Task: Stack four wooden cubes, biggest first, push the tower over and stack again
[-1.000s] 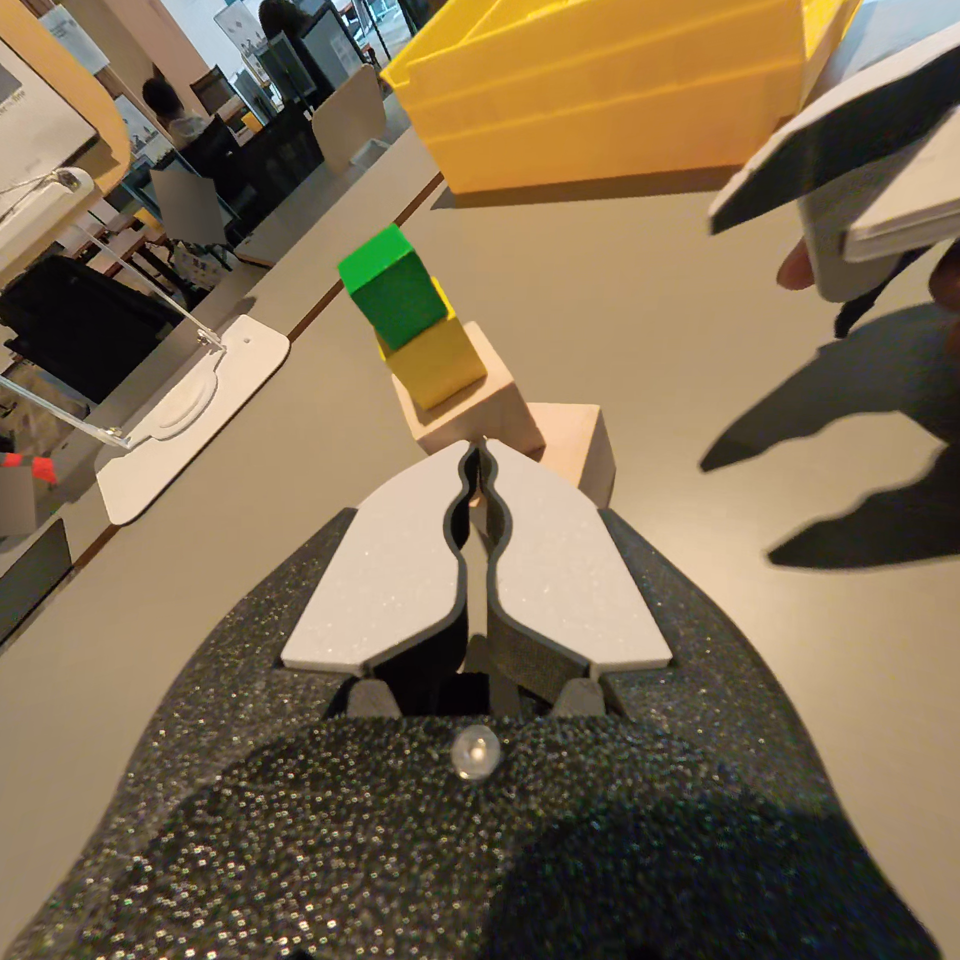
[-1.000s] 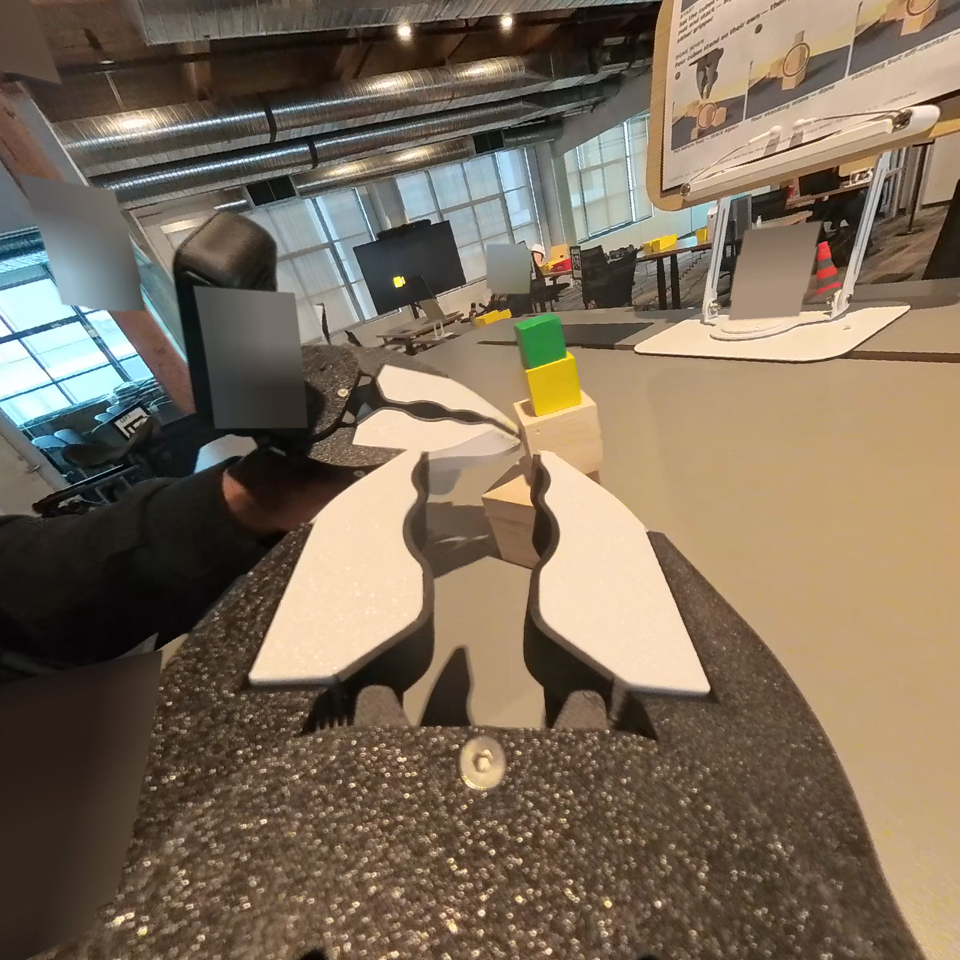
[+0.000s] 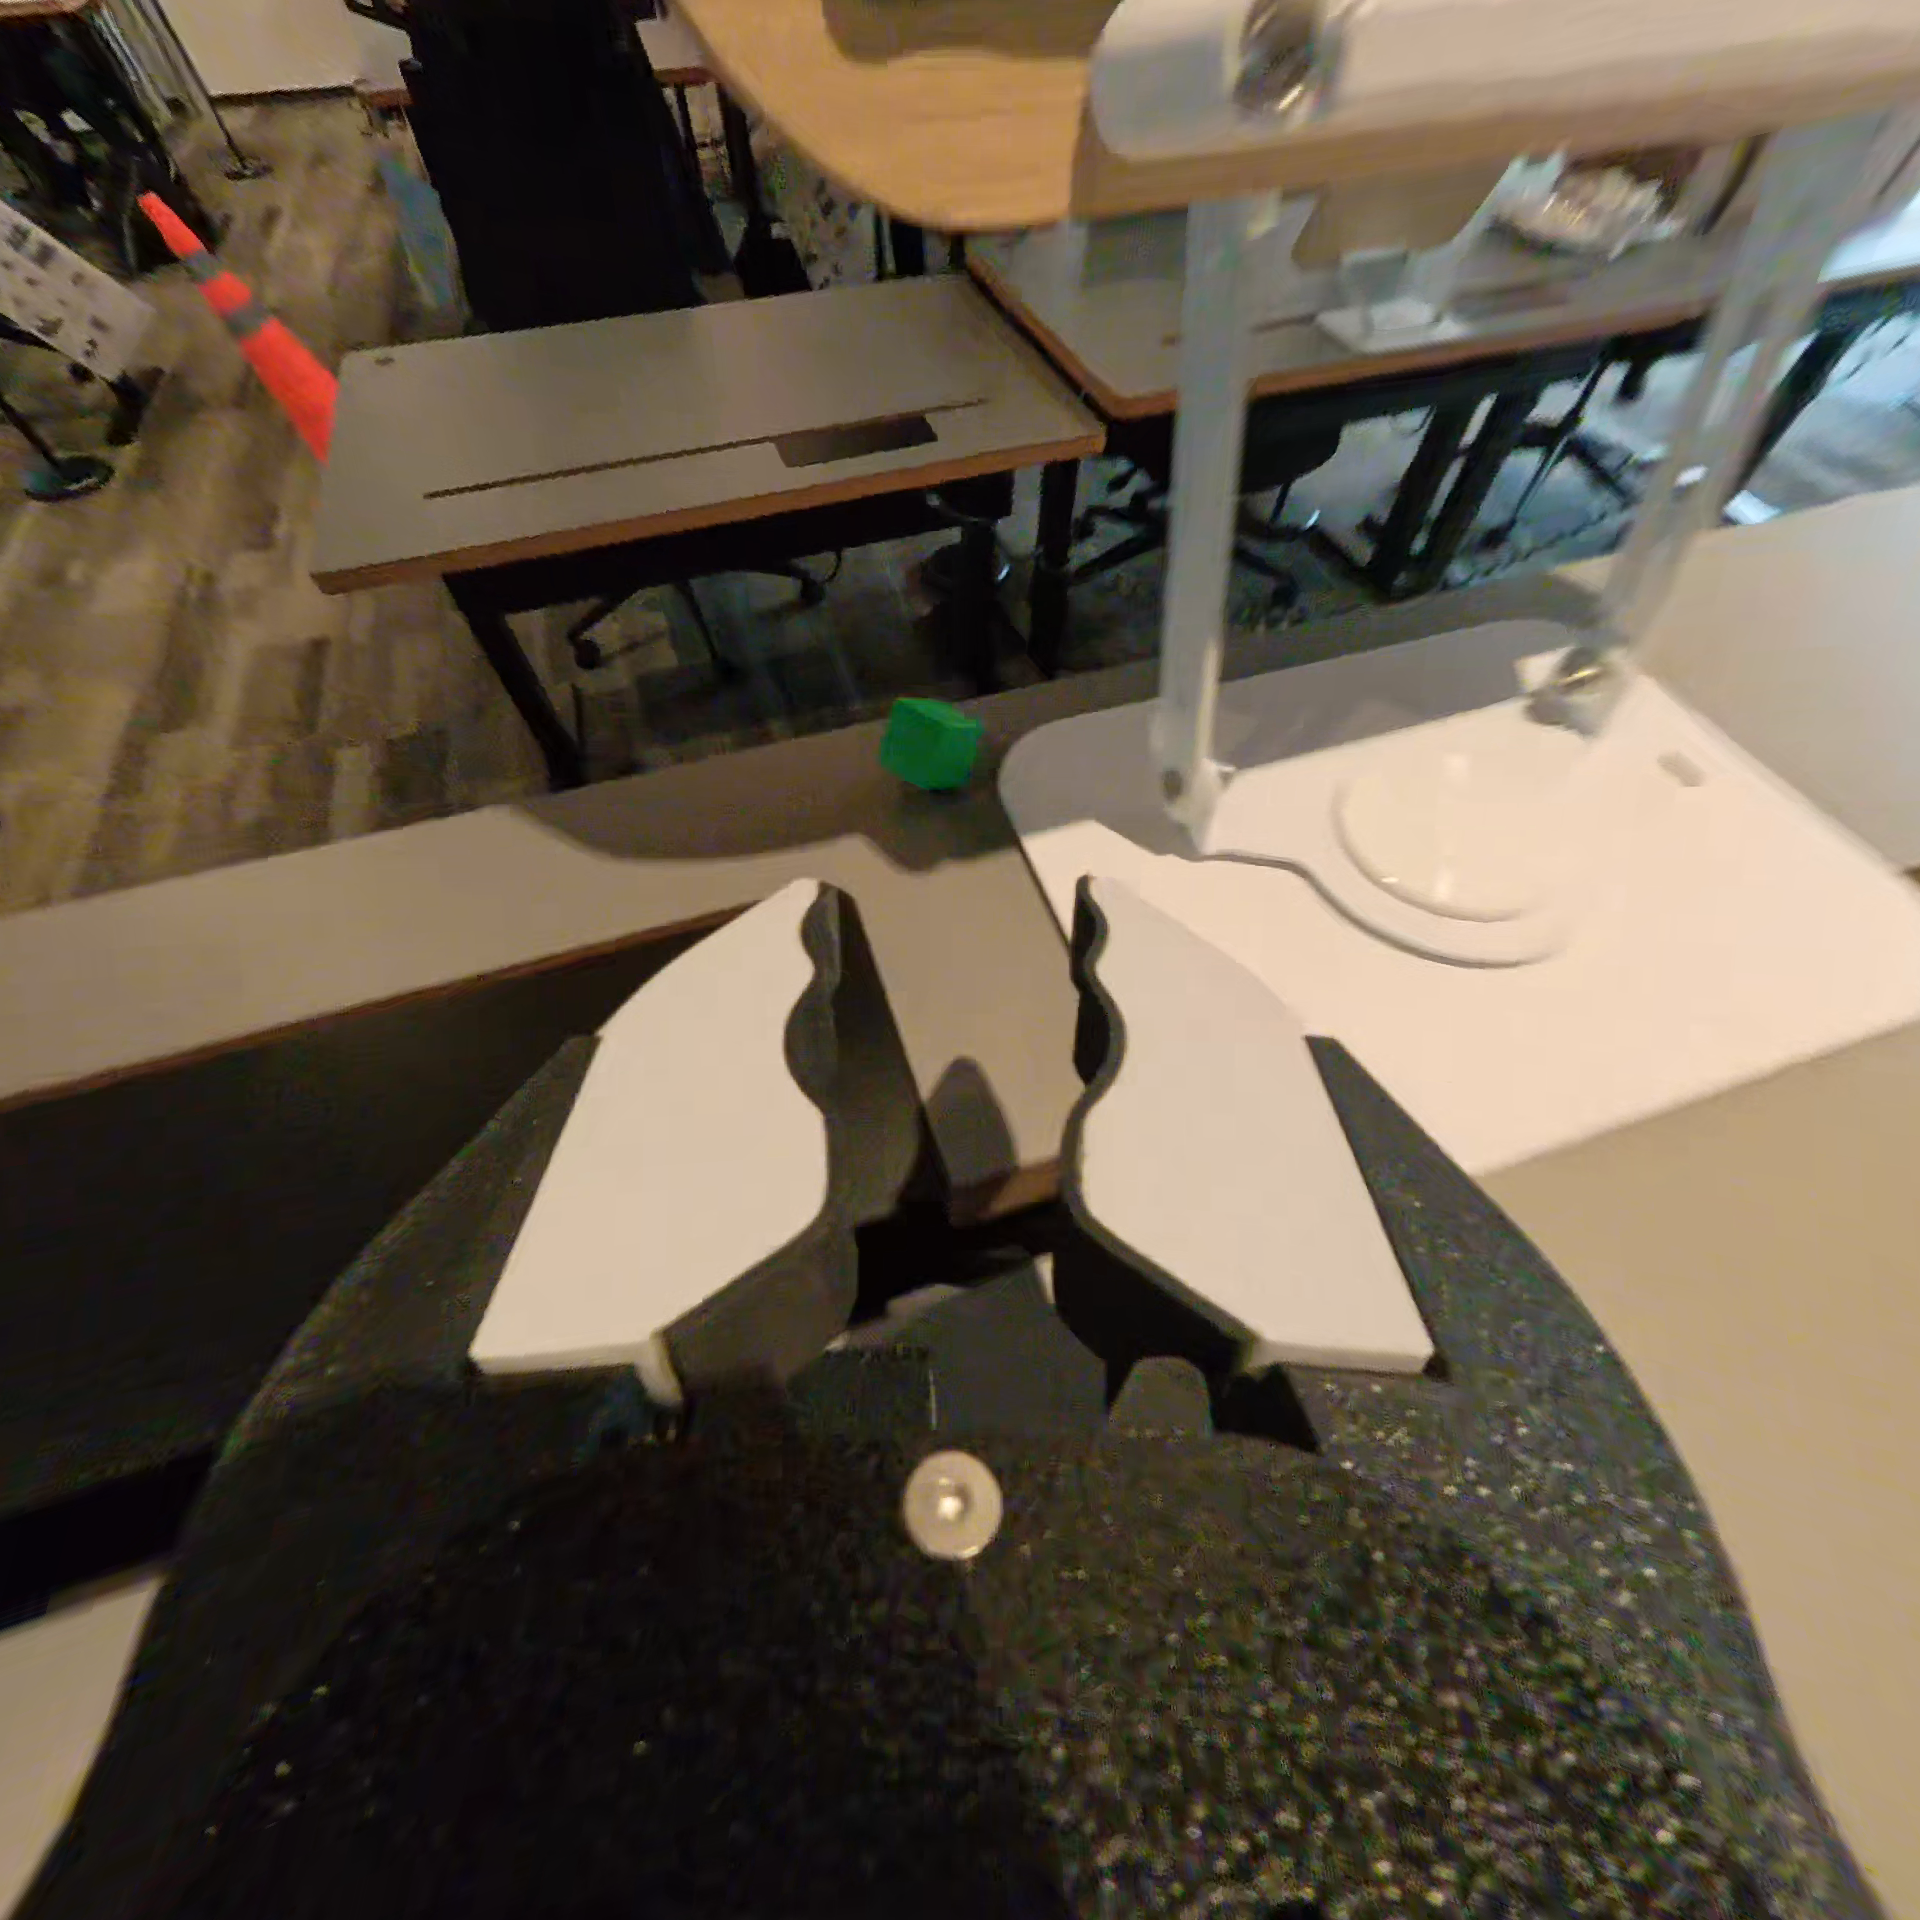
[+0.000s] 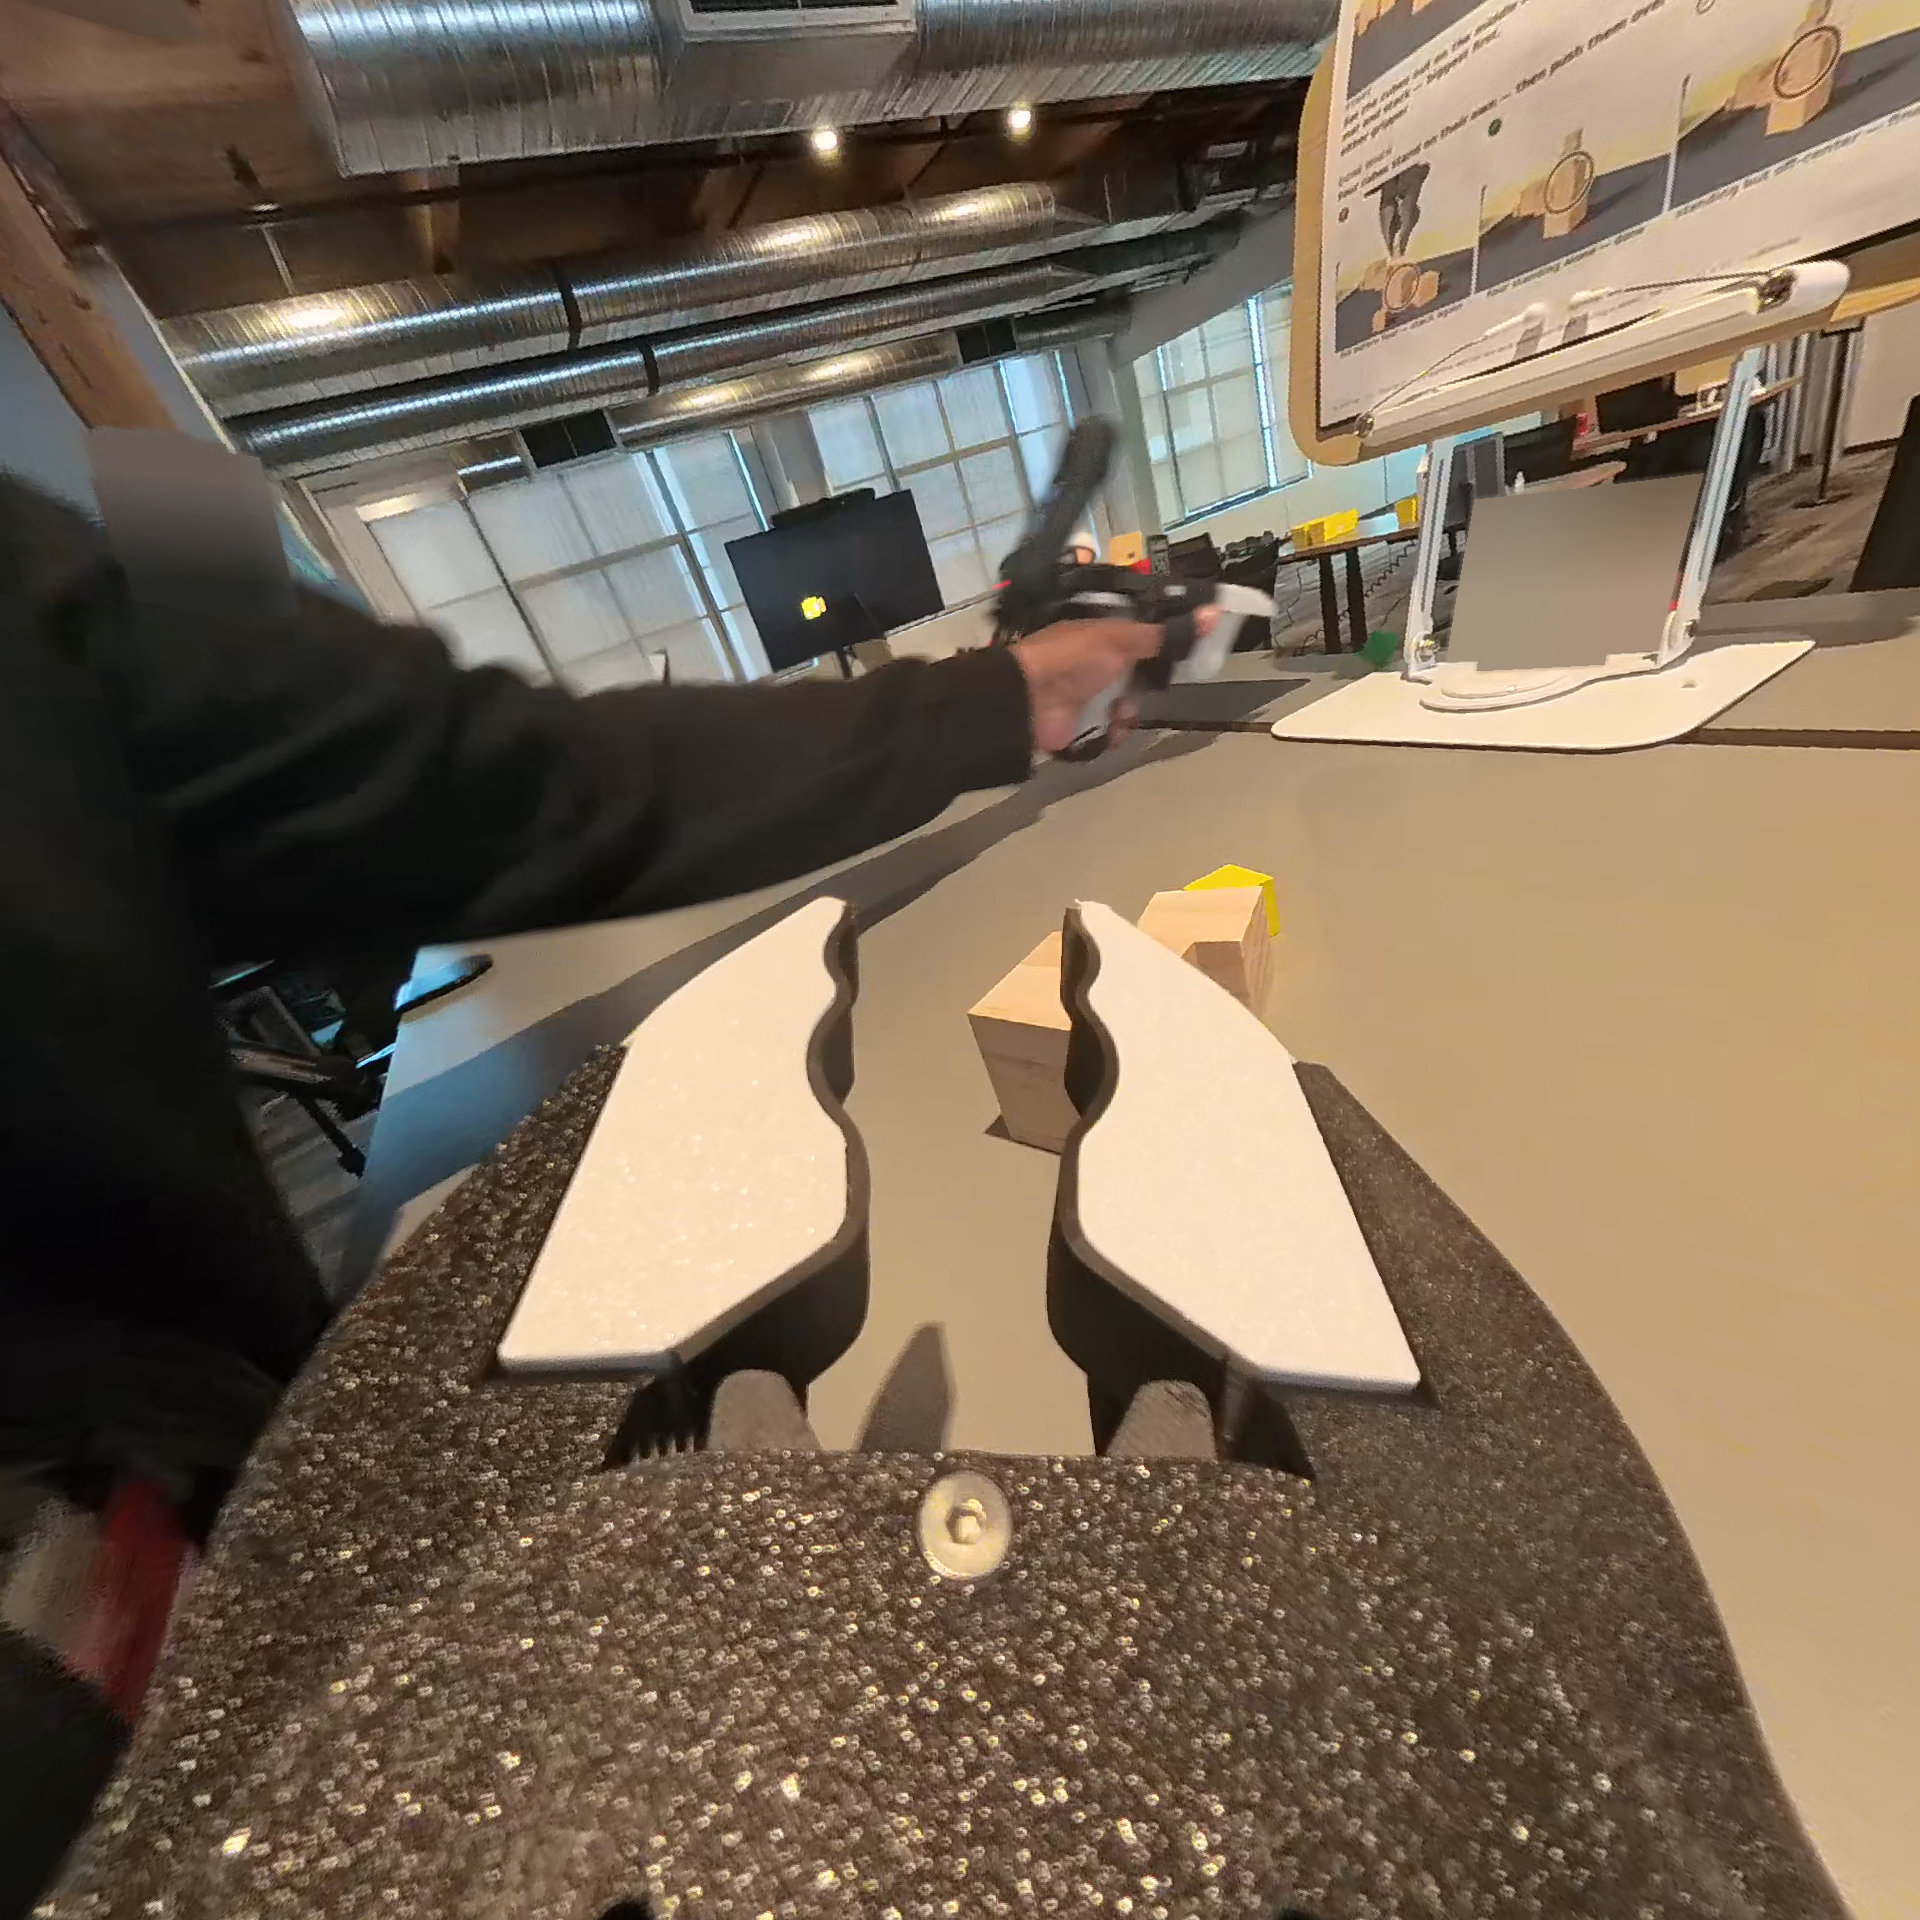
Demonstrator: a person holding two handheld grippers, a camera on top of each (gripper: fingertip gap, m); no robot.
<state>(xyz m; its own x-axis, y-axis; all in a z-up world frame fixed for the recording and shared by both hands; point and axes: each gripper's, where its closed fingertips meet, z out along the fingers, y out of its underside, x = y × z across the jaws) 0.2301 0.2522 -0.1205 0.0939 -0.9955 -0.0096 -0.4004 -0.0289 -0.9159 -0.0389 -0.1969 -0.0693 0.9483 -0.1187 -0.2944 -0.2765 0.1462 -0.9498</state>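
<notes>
The tower is down. In the right wrist view a large plain wooden cube (image 4: 1023, 1039) lies on the grey table just past my right gripper (image 4: 954, 912), which is open and empty. A smaller wooden cube (image 4: 1210, 935) lies tilted behind it, with the yellow cube (image 4: 1242, 888) at its back. The green cube (image 3: 930, 746) sits near the table's far edge beside the white stand base, and shows small in the right wrist view (image 4: 1380, 646). My left gripper (image 3: 951, 894) is open and empty, a short way from the green cube. It shows far off (image 4: 1195, 634) on an outstretched arm.
A white stand base (image 3: 1455, 935) with a board on clear legs stands at the far edge (image 4: 1538, 696). Past the table edge (image 3: 727, 769) are the floor, other desks (image 3: 675, 457) and an orange cone (image 3: 270, 343). A seam (image 3: 312, 1018) crosses the tabletop.
The stacked cubes have toppled and the green cube has landed at the far edge. My left gripper has opened and swung out toward it. My right gripper stays open near the wooden cubes.
</notes>
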